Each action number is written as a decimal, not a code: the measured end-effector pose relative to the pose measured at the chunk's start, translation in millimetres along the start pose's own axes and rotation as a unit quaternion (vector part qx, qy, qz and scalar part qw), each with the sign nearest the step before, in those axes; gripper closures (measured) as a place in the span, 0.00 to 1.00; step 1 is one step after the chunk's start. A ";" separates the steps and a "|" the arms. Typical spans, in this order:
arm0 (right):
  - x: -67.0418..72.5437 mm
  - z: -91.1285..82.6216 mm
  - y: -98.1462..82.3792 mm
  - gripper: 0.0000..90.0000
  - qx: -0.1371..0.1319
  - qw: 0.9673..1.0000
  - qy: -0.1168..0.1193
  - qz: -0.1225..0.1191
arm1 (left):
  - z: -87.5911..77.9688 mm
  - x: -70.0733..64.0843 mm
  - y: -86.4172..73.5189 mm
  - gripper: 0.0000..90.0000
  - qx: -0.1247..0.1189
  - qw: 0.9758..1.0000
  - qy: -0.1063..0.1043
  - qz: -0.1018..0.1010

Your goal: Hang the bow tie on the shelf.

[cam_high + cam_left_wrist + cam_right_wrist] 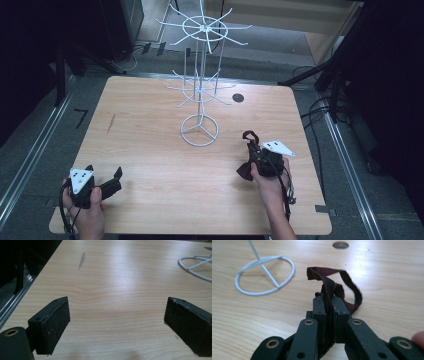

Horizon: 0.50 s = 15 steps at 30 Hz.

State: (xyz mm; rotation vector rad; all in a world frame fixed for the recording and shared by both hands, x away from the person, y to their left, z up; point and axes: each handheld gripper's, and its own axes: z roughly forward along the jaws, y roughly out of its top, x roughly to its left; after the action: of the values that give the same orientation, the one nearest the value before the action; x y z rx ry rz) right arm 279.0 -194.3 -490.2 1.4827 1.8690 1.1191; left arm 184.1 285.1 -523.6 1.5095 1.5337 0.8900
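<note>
The right tongs (327, 302) are pressed together on a dark red strip of fabric (329, 287), pinching it between the pads; a loop of the strip stands up past the jaw tips and curls round to the right of them, while in the high view another end of it hangs out below the tongs, beside the right hand (272, 182). The strip is off the tabletop (150, 165). Ahead and to the left of these tongs stands a white wire display rack (200, 75) on its ring base. The left tongs (117, 322) are spread wide, low over bare wood, holding nothing, well apart from the right ones.
</note>
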 end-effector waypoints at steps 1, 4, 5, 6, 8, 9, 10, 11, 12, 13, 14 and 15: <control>0.7 -2.0 1.7 0.94 -0.006 1.000 0.006 0.001 | -0.1 -0.3 -0.1 0.08 -0.001 1.000 0.001 -0.001; 3.0 -7.0 6.4 0.94 -0.019 1.000 0.015 0.004 | -0.5 -0.1 -0.2 0.08 -0.002 1.000 0.002 -0.001; 3.6 -8.5 8.0 0.94 -0.025 1.000 0.017 0.002 | -0.5 0.0 -0.2 0.08 -0.002 1.000 0.001 -0.001; 3.6 -8.5 8.0 0.94 -0.025 1.000 0.017 0.002 | -0.5 0.0 -0.2 0.08 -0.002 1.000 0.001 -0.001; 5.4 -11.8 10.5 0.94 -0.037 0.999 0.018 0.002 | -0.4 0.0 -0.2 0.08 -0.002 1.000 0.001 -0.001; 6.2 -13.1 11.8 0.94 -0.042 0.999 0.018 0.001 | -0.4 0.0 -0.2 0.08 -0.002 1.000 0.001 -0.001; 7.5 -14.4 13.0 0.94 -0.046 0.999 0.018 0.002 | -0.4 0.0 -0.2 0.08 -0.002 1.000 0.000 -0.001; 9.3 -16.2 15.6 0.94 -0.057 0.998 0.020 0.000 | -0.3 0.0 -0.2 0.08 -0.002 1.000 -0.001 -0.001; 10.5 -17.4 16.9 0.94 -0.062 0.998 0.022 0.000 | -0.3 0.0 -0.2 0.08 -0.002 1.000 -0.001 -0.001; 12.0 -18.5 18.2 0.94 -0.068 0.997 0.027 0.000 | -0.3 0.1 -0.2 0.08 -0.002 1.000 -0.001 -0.001; 12.0 -18.5 18.2 0.94 -0.068 0.997 0.027 0.000 | -0.2 0.1 -0.2 0.08 -0.002 1.000 -0.001 -0.001; 13.4 -19.6 19.5 0.94 -0.074 0.997 0.027 -0.003 | -0.2 0.1 -0.2 0.08 -0.002 1.000 -0.001 -0.001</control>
State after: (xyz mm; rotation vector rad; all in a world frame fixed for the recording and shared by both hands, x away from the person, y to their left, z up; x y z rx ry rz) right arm 270.2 -185.9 -462.0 1.3762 1.7831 1.2779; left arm 183.8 285.2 -523.7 1.5058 1.5311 0.8892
